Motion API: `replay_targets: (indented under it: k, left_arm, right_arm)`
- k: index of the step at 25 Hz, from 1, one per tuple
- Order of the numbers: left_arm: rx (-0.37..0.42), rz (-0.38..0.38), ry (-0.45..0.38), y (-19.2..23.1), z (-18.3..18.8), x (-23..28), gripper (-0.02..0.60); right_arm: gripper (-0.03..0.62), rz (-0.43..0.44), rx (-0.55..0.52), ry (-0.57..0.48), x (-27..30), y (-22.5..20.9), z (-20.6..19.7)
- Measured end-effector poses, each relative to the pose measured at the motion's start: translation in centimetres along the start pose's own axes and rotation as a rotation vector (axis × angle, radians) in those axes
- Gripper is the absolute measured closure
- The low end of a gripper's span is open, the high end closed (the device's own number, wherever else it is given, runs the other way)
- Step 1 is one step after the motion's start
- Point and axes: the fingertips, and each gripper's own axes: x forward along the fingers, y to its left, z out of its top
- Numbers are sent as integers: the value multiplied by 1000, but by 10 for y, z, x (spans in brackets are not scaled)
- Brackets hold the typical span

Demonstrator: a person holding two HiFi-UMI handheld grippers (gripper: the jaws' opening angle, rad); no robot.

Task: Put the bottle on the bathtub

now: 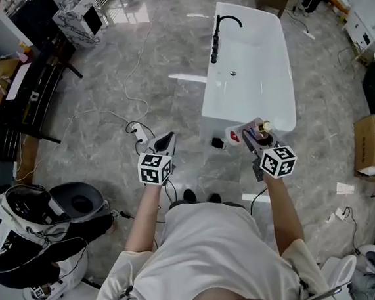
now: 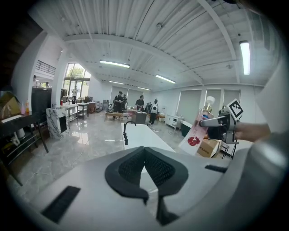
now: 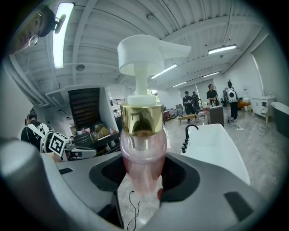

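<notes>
Right gripper view showed the right gripper point(image 3: 143, 179) clamped on the bottle point(image 3: 141, 140). The bottle might slip or topple on the tub's point(image 3: 214, 142) narrow rim. Left gripper point(image 2: 145, 170) was closed and empty.

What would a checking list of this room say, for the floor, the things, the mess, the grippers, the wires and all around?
Surface: grey marble floor, glossy.
Job's things: white bathtub with a black faucet; pink pump bottle held in the air by the tub's near end, not yet on it.
Clutter: cardboard box at the right.
Grippers: right gripper shut on the bottle; left gripper shut, nothing in it.
Cables: white cable snakes over the floor to a power strip.
Surroundings: black table at the left; people far off in the room.
</notes>
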Motion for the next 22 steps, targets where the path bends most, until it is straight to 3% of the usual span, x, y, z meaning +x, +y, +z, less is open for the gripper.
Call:
replay_targets:
  k: [22]
  left_arm:
    - [6, -59, -18, 48, -6, -13, 574]
  right_arm:
    - [362, -48, 5, -12, 26, 36, -11]
